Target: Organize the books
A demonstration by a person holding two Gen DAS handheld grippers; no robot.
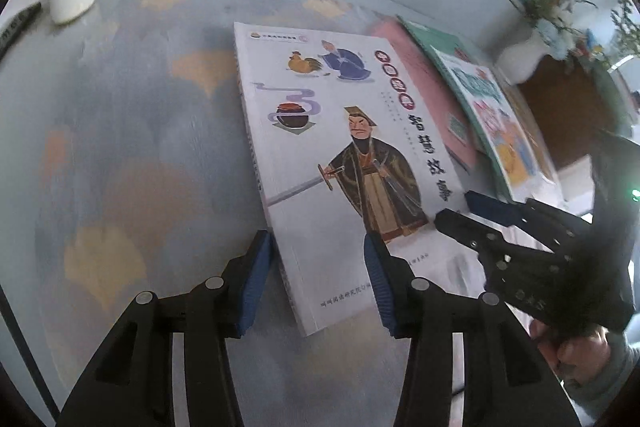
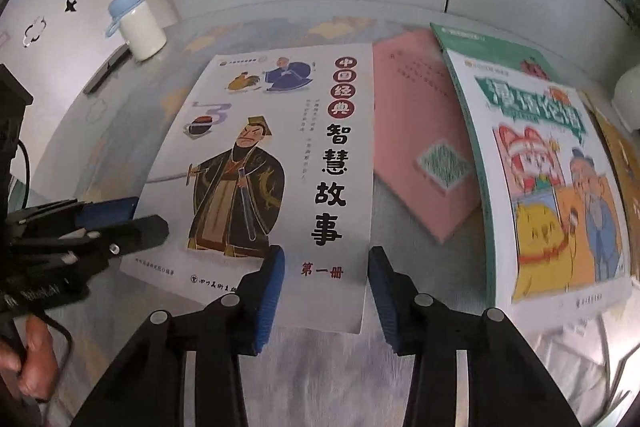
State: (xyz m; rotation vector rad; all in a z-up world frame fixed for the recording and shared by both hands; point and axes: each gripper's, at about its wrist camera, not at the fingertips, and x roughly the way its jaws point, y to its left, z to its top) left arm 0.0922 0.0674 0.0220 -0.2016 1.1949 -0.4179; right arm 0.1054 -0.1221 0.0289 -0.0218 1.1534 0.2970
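Both grippers are straddling the white storybook point(image 2: 280, 163), left gripper point(image 1: 318, 283) and right gripper point(image 2: 326, 291) half-open, gripping nothing; they should be clamping opposite edges evenly.

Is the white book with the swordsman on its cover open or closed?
Closed. The white book lies flat on the table, front cover up, no inside pages showing.

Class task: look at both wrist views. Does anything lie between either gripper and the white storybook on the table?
Nothing visible does. The left gripper straddles the white storybook at its left edge, the right gripper at its right edge; no other object lies between.
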